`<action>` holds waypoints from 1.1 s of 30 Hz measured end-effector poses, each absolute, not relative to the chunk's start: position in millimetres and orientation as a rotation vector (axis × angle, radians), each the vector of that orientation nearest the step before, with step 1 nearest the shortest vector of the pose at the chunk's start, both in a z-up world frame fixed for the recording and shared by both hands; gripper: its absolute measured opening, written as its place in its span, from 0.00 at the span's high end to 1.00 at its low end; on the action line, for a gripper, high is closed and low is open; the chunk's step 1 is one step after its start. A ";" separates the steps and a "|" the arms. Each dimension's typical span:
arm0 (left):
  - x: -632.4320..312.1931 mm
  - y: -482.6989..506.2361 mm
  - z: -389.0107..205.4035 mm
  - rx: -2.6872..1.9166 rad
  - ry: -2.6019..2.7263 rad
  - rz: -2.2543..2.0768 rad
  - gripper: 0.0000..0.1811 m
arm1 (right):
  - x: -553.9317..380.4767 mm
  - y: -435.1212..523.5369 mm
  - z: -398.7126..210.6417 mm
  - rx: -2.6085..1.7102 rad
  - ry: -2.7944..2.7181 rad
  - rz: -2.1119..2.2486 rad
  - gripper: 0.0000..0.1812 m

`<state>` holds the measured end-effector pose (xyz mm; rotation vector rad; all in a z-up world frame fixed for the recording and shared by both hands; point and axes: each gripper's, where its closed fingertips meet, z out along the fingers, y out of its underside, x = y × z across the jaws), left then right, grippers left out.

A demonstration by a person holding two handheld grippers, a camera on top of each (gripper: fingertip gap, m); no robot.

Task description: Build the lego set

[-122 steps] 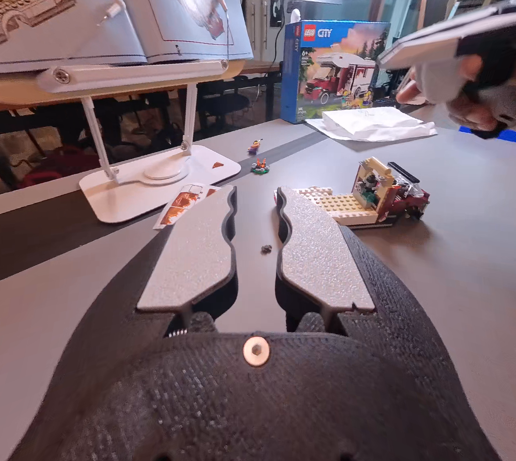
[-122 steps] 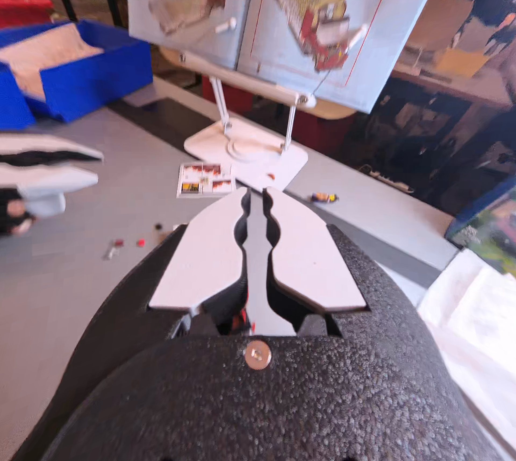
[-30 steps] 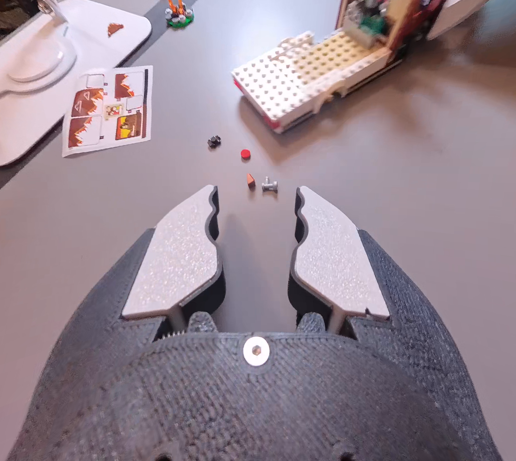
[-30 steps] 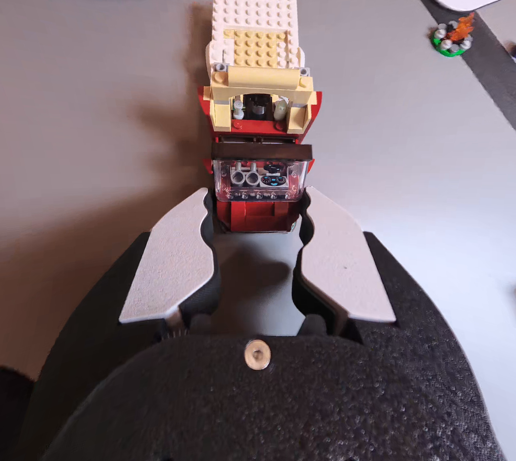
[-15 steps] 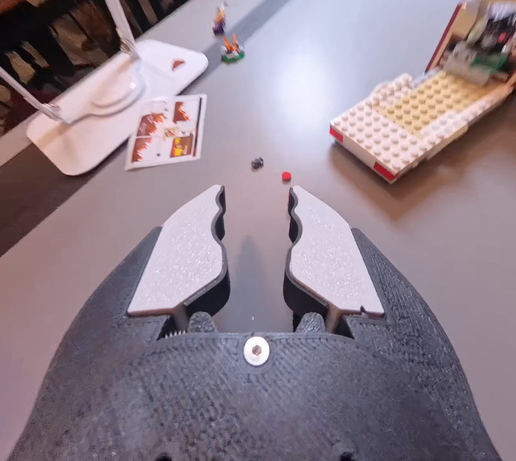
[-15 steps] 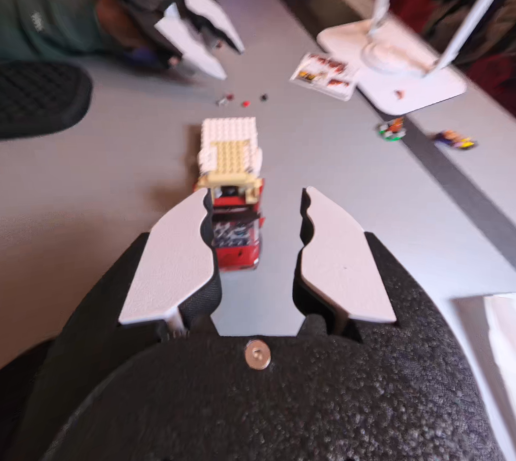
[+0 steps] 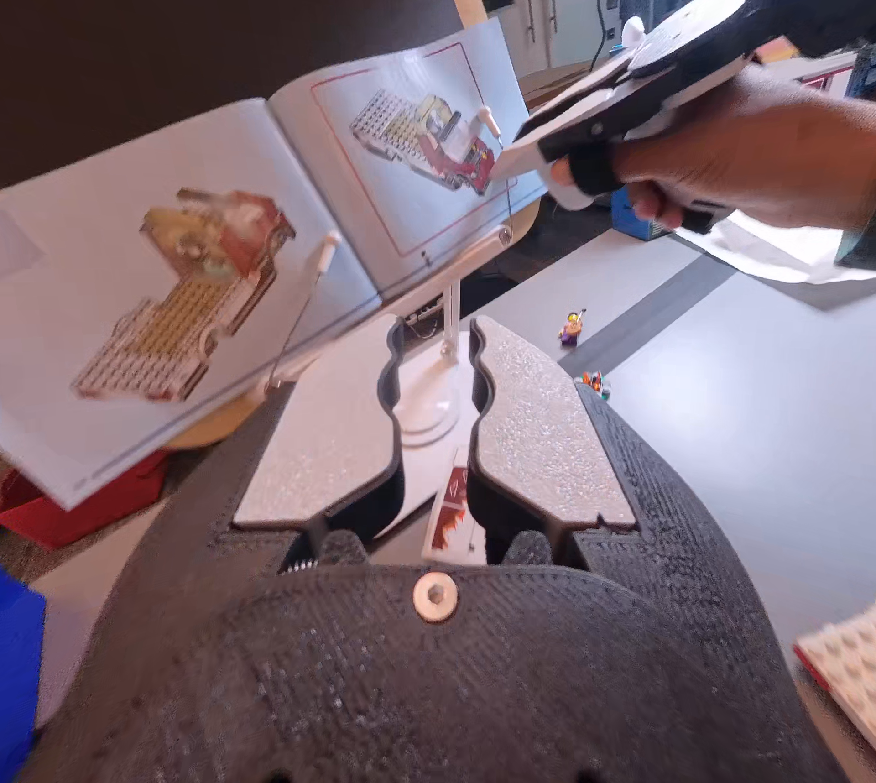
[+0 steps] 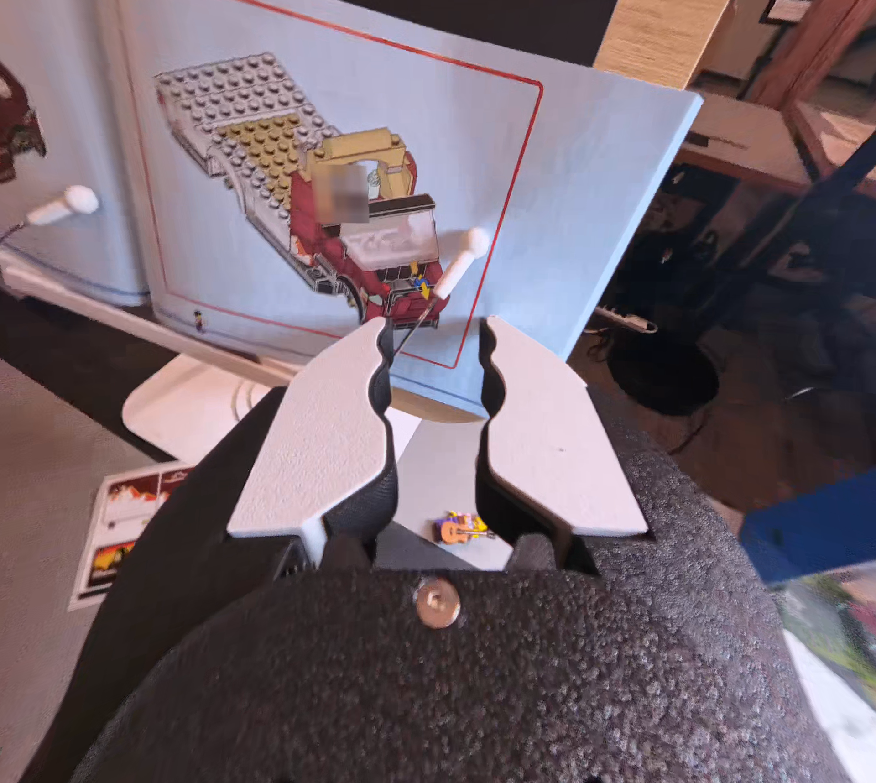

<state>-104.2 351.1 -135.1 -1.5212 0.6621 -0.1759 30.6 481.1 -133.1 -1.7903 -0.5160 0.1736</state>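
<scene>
In the left wrist view my left tool is half open and empty, raised off the surface and tipped up toward the manual on its stand, which sits just ahead of its tips and to the left. The sticker sheet lies under the gap, a minifigure ahead to the right, and only a white corner of the truck shows, low at my right edge. My right hand holds the other tool level, tips almost touching the right page. In the right wrist view my right tool is half open, empty, aimed at the lower edge of that page, close ahead. I judge this a reading step: best to hold both tools steady, read the marked piece, and keep the tips clear of the page clip.
</scene>
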 end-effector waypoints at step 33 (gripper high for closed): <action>-126.4 439.5 -125.5 -1.531 0.564 0.103 0.86 | -6.5 463.5 -113.8 -1.569 -0.717 0.079 0.63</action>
